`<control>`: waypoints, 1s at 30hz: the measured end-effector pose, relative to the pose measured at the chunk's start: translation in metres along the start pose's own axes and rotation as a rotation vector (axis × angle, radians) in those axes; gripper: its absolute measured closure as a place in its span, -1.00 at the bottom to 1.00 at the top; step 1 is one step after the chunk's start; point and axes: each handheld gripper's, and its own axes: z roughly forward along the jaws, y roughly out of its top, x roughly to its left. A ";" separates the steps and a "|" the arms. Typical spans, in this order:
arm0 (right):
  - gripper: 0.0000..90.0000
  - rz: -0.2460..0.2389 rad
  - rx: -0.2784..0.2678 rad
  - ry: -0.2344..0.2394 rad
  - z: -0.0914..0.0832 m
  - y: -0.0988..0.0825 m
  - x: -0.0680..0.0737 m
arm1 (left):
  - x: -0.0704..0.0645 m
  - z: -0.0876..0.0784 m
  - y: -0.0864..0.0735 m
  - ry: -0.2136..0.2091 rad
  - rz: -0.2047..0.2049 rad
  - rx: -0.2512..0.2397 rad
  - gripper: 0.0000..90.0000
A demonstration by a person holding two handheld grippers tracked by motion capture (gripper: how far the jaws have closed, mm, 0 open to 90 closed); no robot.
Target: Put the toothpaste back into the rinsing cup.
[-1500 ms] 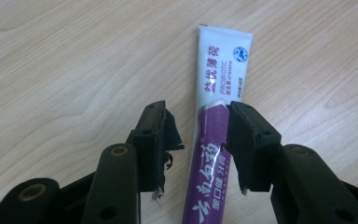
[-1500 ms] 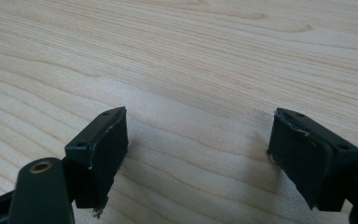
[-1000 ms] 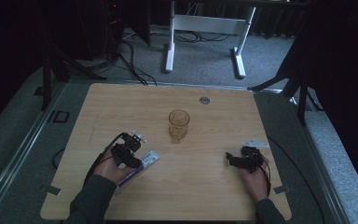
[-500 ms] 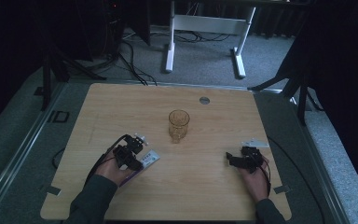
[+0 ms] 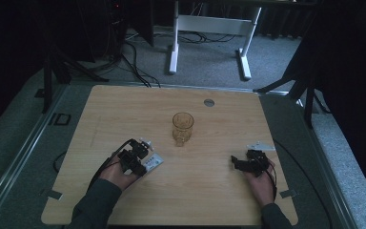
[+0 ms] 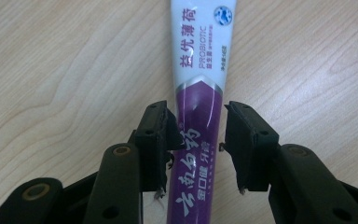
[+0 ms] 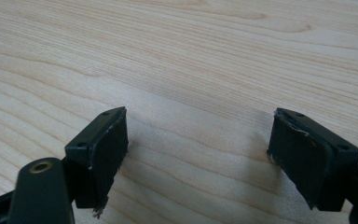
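Left gripper view looks down on a flat white-and-purple toothpaste tube (image 6: 199, 116) lying on the pale wooden table (image 6: 65, 70), its printed white end running away from the camera and its purple end toward it. The left gripper (image 6: 196, 140) straddles the purple part with its 2 black jaws, which have just been closing. One pad sits at the tube's edge, seemingly touching it, while the other stands just clear with a sliver of table showing between, so the tube is between the jaws but not yet clamped.

From the high view, the left gripper (image 5: 136, 156) is at the near left of the table, and the tube (image 5: 153, 162) pokes out from under it toward the middle. A clear amber glass mug (image 5: 182, 127) stands upright near the centre of the table (image 5: 124, 109), apart from the tube and farther from the person.

At the near right, the right gripper (image 5: 240, 163) rests low over the wood in the person's right hand (image 5: 259, 183). In the right gripper view, the right gripper (image 7: 198, 154) has its 2 jaws spread wide with bare table between them.
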 end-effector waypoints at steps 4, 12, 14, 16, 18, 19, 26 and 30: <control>-0.57 0.000 0.000 0.000 0.000 0.000 0.000 | -0.001 0.002 0.001 0.004 0.007 0.017 0.31; -0.57 0.000 0.000 0.000 0.000 0.000 0.000 | -0.004 0.005 0.004 0.014 0.036 0.042 0.33; -0.57 0.000 0.000 0.000 0.000 0.000 0.000 | -0.005 0.006 0.004 0.016 0.041 0.049 0.35; -0.57 0.000 0.000 0.000 0.000 0.000 0.000 | -0.006 0.007 0.005 0.019 0.043 0.055 0.36; -0.57 0.000 0.000 0.000 0.000 0.000 0.000 | -0.007 0.008 0.005 0.021 0.047 0.065 0.38; -0.57 0.000 0.000 0.000 0.000 0.000 0.000 | -0.007 0.008 0.005 0.020 0.049 0.067 0.38; -0.57 0.000 0.000 0.000 0.000 0.000 0.000 | -0.009 0.012 0.006 0.019 0.056 0.092 0.37; -0.57 0.000 0.000 0.000 0.000 0.000 0.000 | -0.010 0.016 0.007 0.035 0.056 0.108 0.36</control>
